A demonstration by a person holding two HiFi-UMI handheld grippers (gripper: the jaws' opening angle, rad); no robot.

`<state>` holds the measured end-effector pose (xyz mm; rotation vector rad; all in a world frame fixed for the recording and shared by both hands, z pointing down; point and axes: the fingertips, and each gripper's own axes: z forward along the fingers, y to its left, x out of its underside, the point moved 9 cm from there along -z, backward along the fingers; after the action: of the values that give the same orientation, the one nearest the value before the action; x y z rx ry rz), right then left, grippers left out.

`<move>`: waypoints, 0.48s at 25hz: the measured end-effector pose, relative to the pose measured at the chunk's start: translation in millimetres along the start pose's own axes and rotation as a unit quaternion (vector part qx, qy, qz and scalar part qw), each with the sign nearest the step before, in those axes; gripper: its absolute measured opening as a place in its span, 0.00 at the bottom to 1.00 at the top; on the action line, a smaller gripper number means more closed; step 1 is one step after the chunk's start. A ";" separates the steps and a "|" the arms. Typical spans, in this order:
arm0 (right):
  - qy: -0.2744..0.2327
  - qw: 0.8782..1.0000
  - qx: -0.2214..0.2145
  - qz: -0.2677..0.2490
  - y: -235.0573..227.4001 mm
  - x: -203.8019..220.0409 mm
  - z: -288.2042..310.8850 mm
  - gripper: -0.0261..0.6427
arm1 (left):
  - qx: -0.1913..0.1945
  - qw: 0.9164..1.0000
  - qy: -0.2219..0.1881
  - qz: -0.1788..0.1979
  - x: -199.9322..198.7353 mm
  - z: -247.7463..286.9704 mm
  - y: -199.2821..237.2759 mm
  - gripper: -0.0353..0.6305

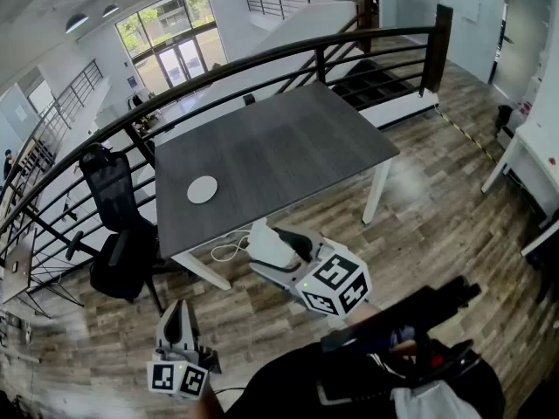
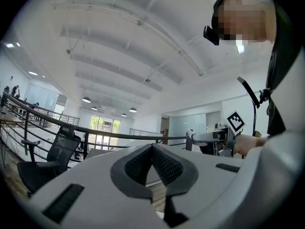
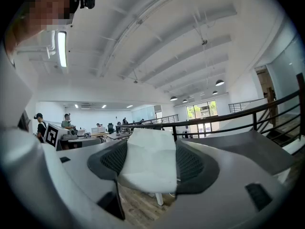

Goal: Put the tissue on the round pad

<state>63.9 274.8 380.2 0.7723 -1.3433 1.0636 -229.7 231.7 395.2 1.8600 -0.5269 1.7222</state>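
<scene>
tissue (image 3: 148, 161): clamped in right claw (image 1: 271, 247), short of the desk's (image 1: 288, 147) near edge
left claw (image 2: 153, 149): closed, empty
pad (image 1: 202, 189): bare, by desk's left edge
left to do: carry, place

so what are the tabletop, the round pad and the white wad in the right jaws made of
Dark grey rectangular tabletop: probably matte wood-look laminate, going by the faint grain streaks. Small white round pad: flat and dull; material unclear from this far. White folded tissue: soft matte paper, with limp, rounded folds.
</scene>
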 end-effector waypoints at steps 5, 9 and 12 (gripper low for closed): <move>-0.002 1.000 0.000 0.001 -0.4 -1.3 -0.4 0.53 | 0.012 1.000 0.000 0.000 -2.6 1.2 -2.3 0.06; -0.013 1.000 0.000 0.012 -0.1 -2.3 0.2 0.53 | 0.015 1.000 0.002 -0.003 -1.3 1.1 -0.9 0.06; -0.012 1.000 0.010 -0.004 0.4 -4.1 -1.1 0.53 | 0.014 1.000 0.004 -0.003 -2.3 1.2 -0.2 0.06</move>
<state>64.3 275.3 376.0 0.8072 -1.3509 1.0671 -228.9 230.9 392.8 1.8715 -0.4974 1.7401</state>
